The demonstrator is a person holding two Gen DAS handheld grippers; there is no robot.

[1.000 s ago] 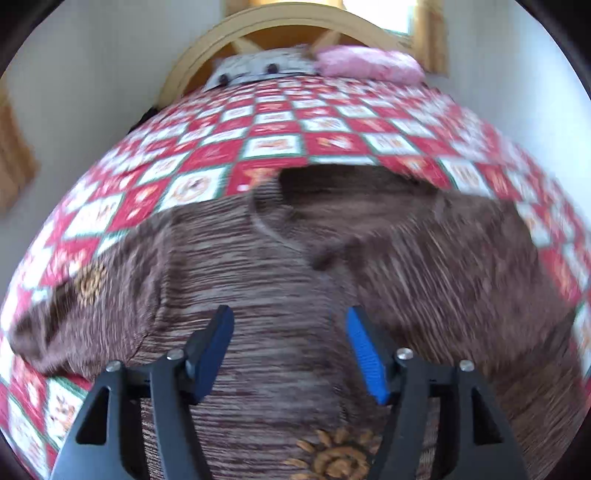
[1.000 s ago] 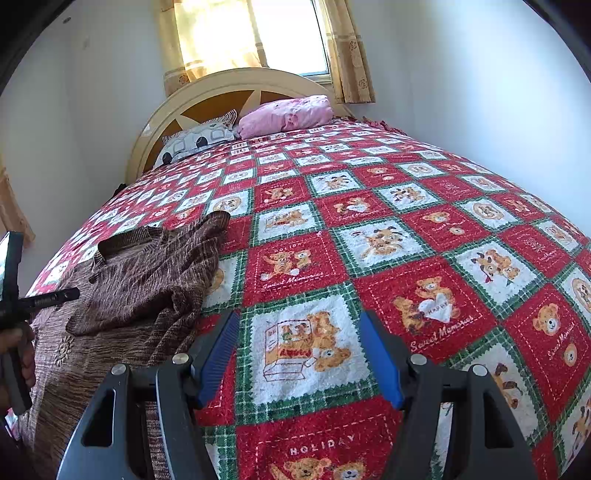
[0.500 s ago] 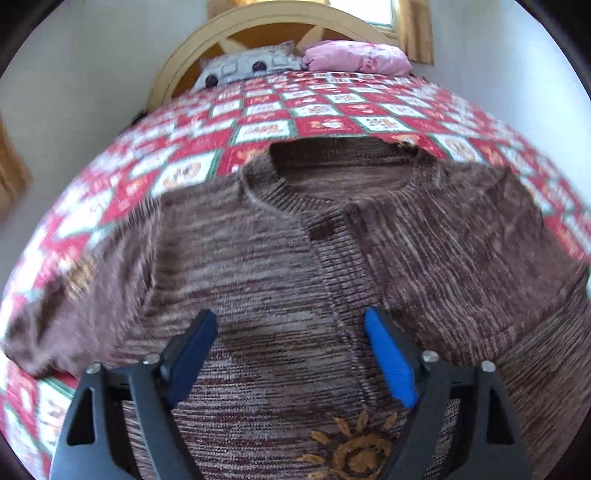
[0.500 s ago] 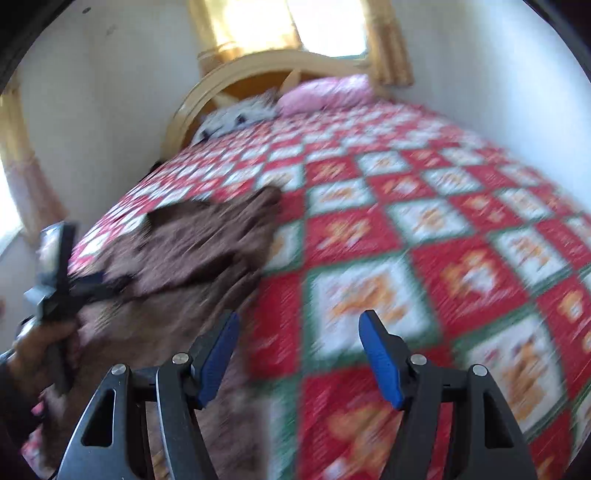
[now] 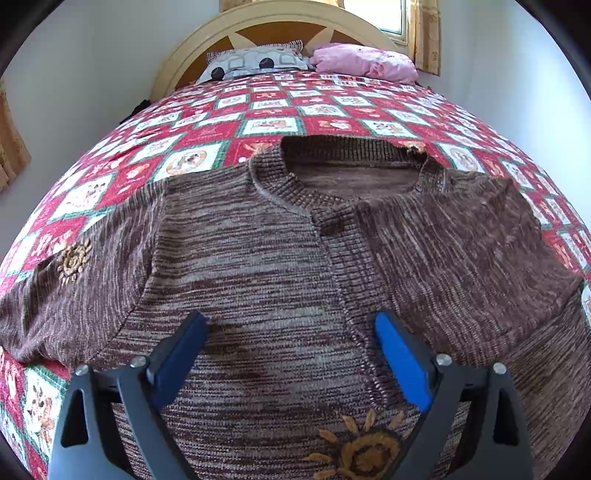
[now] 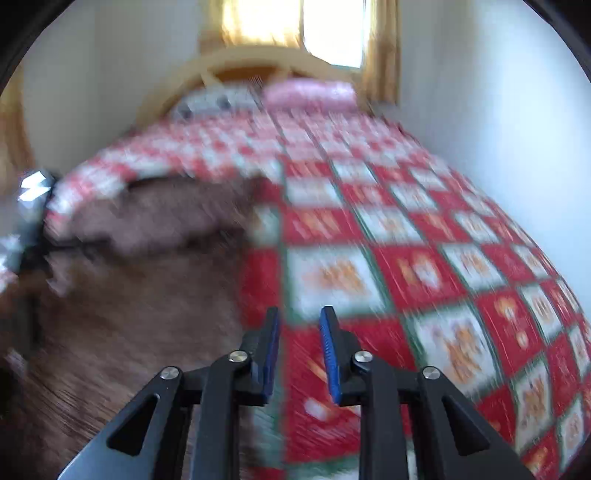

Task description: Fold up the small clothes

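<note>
Two tools over brown sweater: left tool wide, right tool narrower, both empty.

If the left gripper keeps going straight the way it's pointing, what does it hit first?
Most likely the brown knit sweater, spread on the bed right below the left gripper; its open jaws hold nothing.

Your left wrist camera looks steeply down past its gripper, close over the sweater, facing the headboard beyond. Your right wrist camera sits higher behind its gripper, blurred, aimed along the bed with the sweater left of it. Both share sweater, bed, headboard and pillows.
</note>
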